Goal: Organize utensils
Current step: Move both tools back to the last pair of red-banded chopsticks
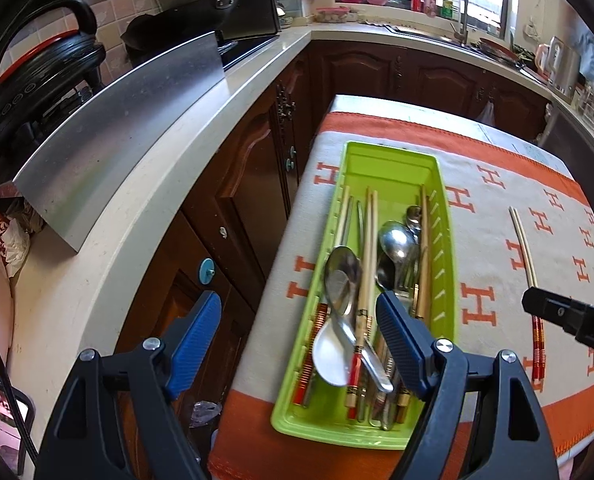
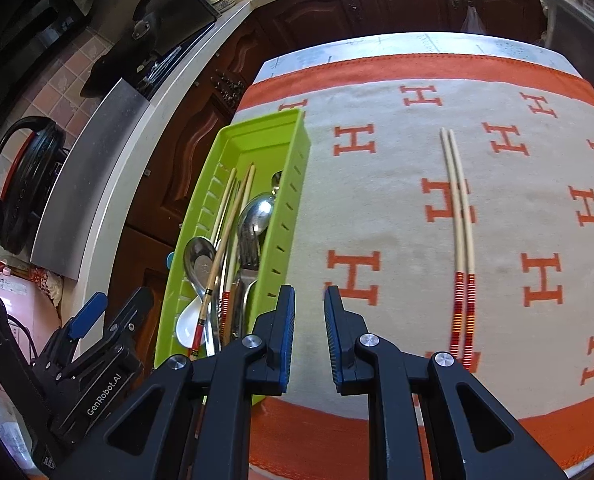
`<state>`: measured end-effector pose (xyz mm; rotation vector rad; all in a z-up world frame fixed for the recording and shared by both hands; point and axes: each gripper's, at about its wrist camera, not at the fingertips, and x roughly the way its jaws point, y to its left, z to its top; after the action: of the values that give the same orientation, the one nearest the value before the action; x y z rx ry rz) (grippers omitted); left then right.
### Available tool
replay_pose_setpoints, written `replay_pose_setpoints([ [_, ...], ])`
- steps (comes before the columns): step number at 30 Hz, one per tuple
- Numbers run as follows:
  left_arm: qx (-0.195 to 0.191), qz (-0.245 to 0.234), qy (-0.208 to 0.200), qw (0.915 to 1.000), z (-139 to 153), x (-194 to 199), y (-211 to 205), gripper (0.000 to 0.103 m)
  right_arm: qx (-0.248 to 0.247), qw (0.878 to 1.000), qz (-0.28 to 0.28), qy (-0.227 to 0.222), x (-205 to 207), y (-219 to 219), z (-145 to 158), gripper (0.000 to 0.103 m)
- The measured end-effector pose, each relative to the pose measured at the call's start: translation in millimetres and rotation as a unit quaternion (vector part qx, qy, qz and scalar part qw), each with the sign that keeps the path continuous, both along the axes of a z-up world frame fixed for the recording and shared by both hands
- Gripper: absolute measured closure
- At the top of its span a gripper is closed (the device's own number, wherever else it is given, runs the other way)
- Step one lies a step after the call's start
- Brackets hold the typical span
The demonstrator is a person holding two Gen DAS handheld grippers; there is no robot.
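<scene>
Right of the fingers (image 2: 339, 340), chopsticks (image 2: 459, 220) untouched

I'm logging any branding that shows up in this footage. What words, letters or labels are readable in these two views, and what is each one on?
"GenRobot.AI": white lettering on the black body of the left claw, in the right wrist view.
"H": orange letter repeated across the tablecloth.
"DA", cut off at the frame edge: on the right claw in the left wrist view.
Markings on the bamboo chopstick in the green tray: too small to read.
Pink label at far left: blurred.

A home kitchen: sink faucet (image 1: 461, 8), wooden cabinets (image 1: 381, 72), stone countertop (image 1: 145, 200).
</scene>
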<state>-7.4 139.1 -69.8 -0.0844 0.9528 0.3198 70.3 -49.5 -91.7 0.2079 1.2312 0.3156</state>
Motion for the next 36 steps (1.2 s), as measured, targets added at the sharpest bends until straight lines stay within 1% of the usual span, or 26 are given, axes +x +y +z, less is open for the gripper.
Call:
replay_pose_setpoints([
  [10,0.007,-0.037,0.003,0.9993,10.6,6.9,-41.7,0.024,0.006,1.000,-0.026,-0.012,-4.1,-55.2,3.9,0.086],
  [18,0.013,-0.087,0.008,0.9961,18.0,18.5,-95.0,0.024,0.008,0.998,-0.053,-0.021,-3.6,-104.6,-4.5,0.085],
  [22,0.015,-0.115,0.012,0.9932,17.8,26.4,-123.7,0.024,-0.007,0.997,-0.066,-0.028,-3.7,-132.9,-12.5,0.085],
  [25,0.020,-0.140,0.019,0.9898,12.4,36.1,-148.1,0.024,-0.020,0.996,-0.074,-0.034,-4.7,-150.3,-18.8,0.085],
  [27,0.018,-0.154,0.026,0.9876,7.0,42.9,-162.2,0.024,-0.025,0.996,-0.081,-0.031,-4.4,-164.2,-26.1,0.085],
  [29,0.007,-0.165,0.035,0.9857,0.3,50.6,-173.9,0.024,-0.025,0.995,-0.089,-0.025,-4.1,-175.1,-33.8,0.085],
  [33,-0.028,-0.183,0.050,0.9815,-15.8,66.0,-192.6,0.024,-0.022,0.994,-0.102,-0.017,-2.5,-194.4,-47.7,0.085],
  [36,-0.036,-0.183,0.062,0.9805,-31.7,76.3,-199.5,0.026,-0.020,0.994,-0.108,-0.020,-1.2,-203.5,-52.9,0.085],
])
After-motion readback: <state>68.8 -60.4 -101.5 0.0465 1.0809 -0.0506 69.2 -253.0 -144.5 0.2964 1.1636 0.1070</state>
